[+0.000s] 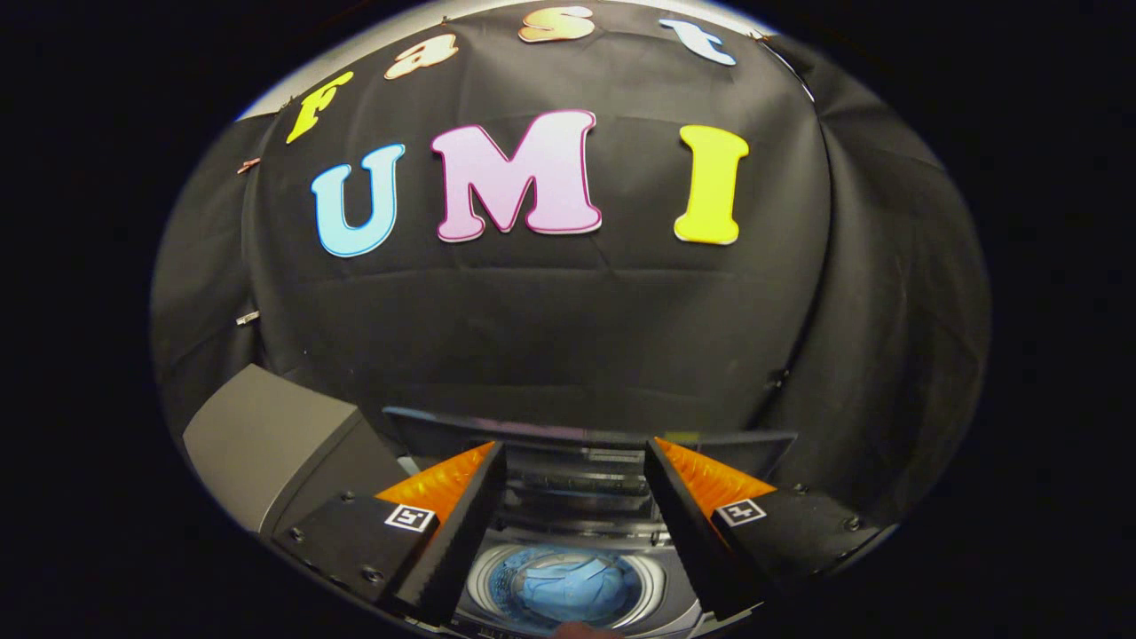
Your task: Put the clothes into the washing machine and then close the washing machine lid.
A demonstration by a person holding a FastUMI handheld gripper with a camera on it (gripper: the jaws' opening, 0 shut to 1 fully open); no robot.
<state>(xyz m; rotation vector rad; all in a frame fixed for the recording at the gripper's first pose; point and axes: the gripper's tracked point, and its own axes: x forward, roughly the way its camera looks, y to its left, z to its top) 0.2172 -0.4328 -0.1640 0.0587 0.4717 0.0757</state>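
I hold the tongs [572,497] above the washing machine [568,568], looking down and forward over its open top. The fingers stand spread wide and released, nothing between them and nothing touching either one. Seen through the gap between them is the round drum opening [568,586]. Inside the drum lies a light blue garment [568,581], bunched and resting low in the tub. I judge this to be the clothes named in the task, already deposited.

The lid [586,435] stands raised at the far side of the machine, its dark panel upright against the booth's black wall, beyond the fingertips. A grey box-like body [266,444] sits to the near left of the machine; I cannot tell what it is.

Assessment of progress: the first part, loading the clothes, appears complete as far as this view allows; I see no garment outside the drum, though the surroundings of the machine are largely out of sight. The second part is not yet done: the lid is open. What remains is to reach the raised lid at the far edge, catch or push its rim, and bring it down over the drum. No part of the blue garment is seen hanging over the rim where it could foul the closing.
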